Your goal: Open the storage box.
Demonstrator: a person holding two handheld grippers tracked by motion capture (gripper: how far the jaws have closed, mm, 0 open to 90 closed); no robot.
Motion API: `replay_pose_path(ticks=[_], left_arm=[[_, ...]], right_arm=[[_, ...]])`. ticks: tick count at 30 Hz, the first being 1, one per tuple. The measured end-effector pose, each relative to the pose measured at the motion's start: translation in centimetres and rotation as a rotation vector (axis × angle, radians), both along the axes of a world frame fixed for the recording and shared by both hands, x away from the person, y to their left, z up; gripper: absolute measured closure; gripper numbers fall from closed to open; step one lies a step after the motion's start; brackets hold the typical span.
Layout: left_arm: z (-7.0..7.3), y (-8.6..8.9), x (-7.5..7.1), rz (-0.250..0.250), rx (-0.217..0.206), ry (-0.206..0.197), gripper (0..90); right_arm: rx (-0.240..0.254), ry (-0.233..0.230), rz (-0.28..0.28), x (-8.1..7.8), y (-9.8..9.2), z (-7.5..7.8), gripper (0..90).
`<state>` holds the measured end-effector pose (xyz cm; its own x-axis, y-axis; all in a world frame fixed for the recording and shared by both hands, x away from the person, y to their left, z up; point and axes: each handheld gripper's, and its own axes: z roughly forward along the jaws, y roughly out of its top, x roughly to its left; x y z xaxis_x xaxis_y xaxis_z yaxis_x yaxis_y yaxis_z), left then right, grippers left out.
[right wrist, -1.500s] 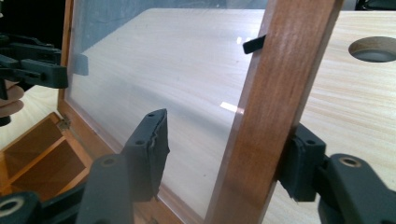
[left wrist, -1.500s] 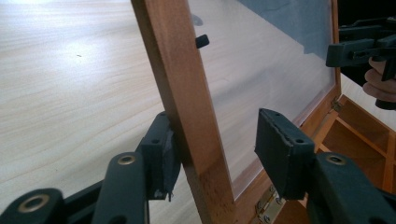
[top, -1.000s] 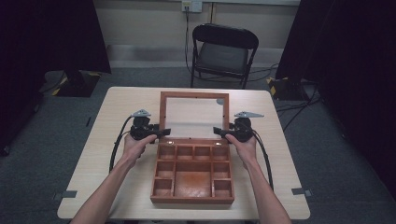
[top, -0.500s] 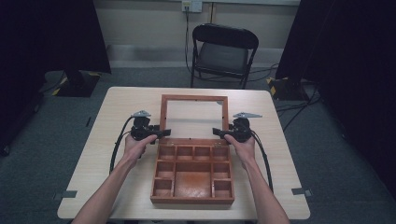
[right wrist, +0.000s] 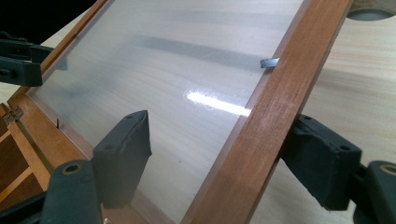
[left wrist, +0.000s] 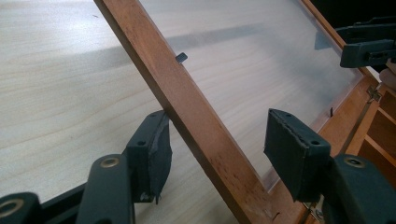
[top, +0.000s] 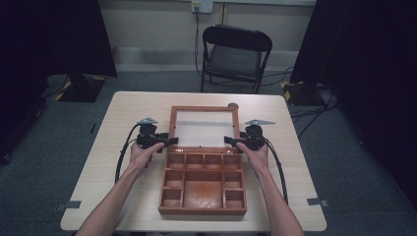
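An open wooden box [top: 201, 210] with several empty compartments lies on the table. Its glass-paned lid [top: 204, 108] is hinged back and leans far away from me. My left gripper [top: 169, 141] straddles the lid's left rail [left wrist: 187, 102]. Its jaws have just been opening; one pad sits beside the wood and the other stands clear over the glass. My right gripper [top: 230, 140] straddles the right rail [right wrist: 280, 93]. Its jaws have also been opening, with a wide gap on the glass [right wrist: 163, 79] side. Neither grips the frame.
A small round object [top: 232, 105] lies on the table [top: 123, 113] just behind the lid's far right corner. A black folding chair [top: 236, 54] stands beyond the table. Cables trail from both grippers toward me along the box's sides.
The lid's top edge has sunk back, away from me, over the three frames. Both hands have stayed at the lid's sides.
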<state>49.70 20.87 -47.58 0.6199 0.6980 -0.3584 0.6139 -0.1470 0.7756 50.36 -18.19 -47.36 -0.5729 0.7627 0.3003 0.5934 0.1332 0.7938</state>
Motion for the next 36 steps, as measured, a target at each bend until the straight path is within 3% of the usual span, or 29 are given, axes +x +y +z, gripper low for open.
replay_pose_path(ticks=[16, 19, 24, 36], left_arm=[[-0.4, 0.2, 0.4, -0.01, -0.016, 0.039, 38.6], [-0.3, 0.0, 0.3, 0.002, 0.045, 0.012, 39.7], [-0.8, -0.3, 0.2, 0.011, 0.04, 0.023, 37.6], [-0.8, -0.2, 0.1, 0.003, 0.025, 0.027, 36.2]], right_arm=[[0.009, 0.032, -0.011, 0.2, 0.0, -0.6, 20.6], [-0.017, 0.038, -0.025, 0.2, 0.1, -0.6, 17.5], [0.046, 0.116, -0.024, 0.5, -0.3, -1.6, 16.9], [0.047, 0.127, -0.021, 0.6, -0.4, -1.8, 16.2]])
